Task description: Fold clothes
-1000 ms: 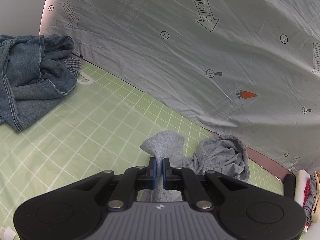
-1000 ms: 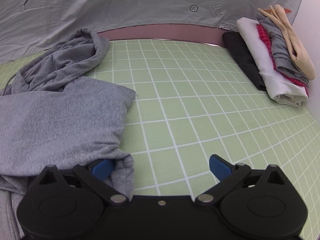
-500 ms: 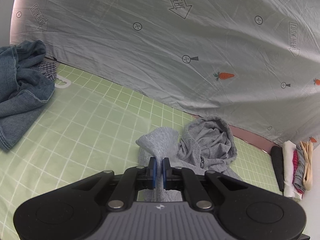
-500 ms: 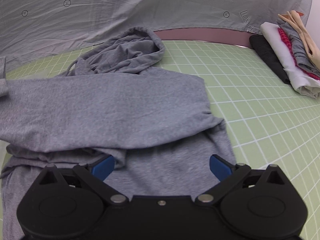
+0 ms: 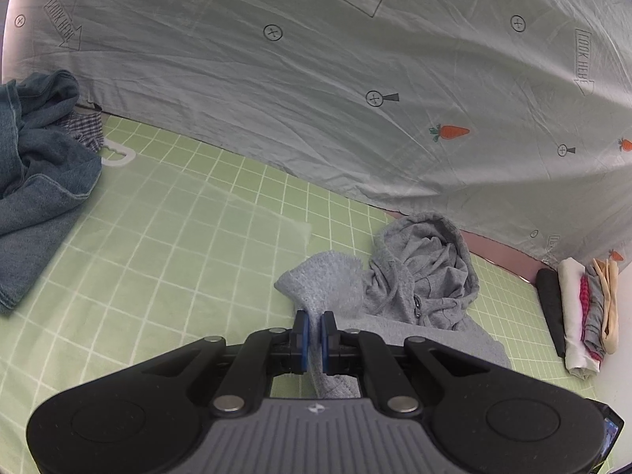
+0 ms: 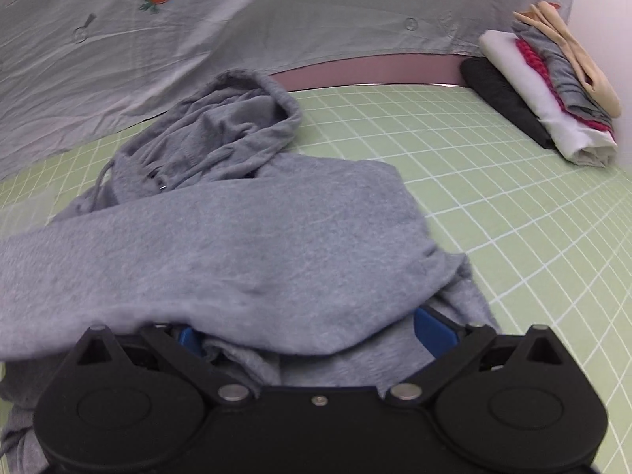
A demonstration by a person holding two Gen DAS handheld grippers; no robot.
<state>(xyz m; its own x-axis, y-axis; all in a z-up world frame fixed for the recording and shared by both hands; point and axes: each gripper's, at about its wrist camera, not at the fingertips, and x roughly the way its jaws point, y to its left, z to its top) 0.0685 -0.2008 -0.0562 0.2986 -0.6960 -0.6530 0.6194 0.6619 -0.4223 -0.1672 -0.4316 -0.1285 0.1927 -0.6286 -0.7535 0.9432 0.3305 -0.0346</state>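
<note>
Two tongs are at work on one grey hoodie point(image 6: 245, 245) that lies on the green gridded mat point(image 5: 166, 237) covering the counter. The left tongs point(image 5: 313, 331) are pinched nearly together on a bunched fold of the hoodie's sleeve, with the fabric rising between the blue pads point(image 5: 301, 335) and a ribbed cuff end point(image 5: 328, 276) standing up just beyond them. The right tongs point(image 6: 316, 335) are spread wide, and a broad grey sleeve panel drapes across the gap between the two blue pads point(image 6: 432, 333), partly covering the left one; cloth lies between them but they are not pressed onto it.

The hoodie's hood point(image 6: 233, 126) is crumpled at the far side of the garment, close to the hanging pale sheet point(image 5: 355, 98) printed with carrots and arrows, and a drawstring and zipper pull show near its opening. In the right wrist view the picture is slightly blurred along the sheet.

A stack of folded clothes point(image 6: 549, 91) sits at the right end of the mat, well apart from the hoodie, with black, white, pink, grey and cream layers. At the left end, in the left wrist view, a heap of denim point(image 5: 35, 181) lies rumpled, with a checked cloth point(image 5: 85, 128) and a white plastic piece point(image 5: 118, 156) just beside it
</note>
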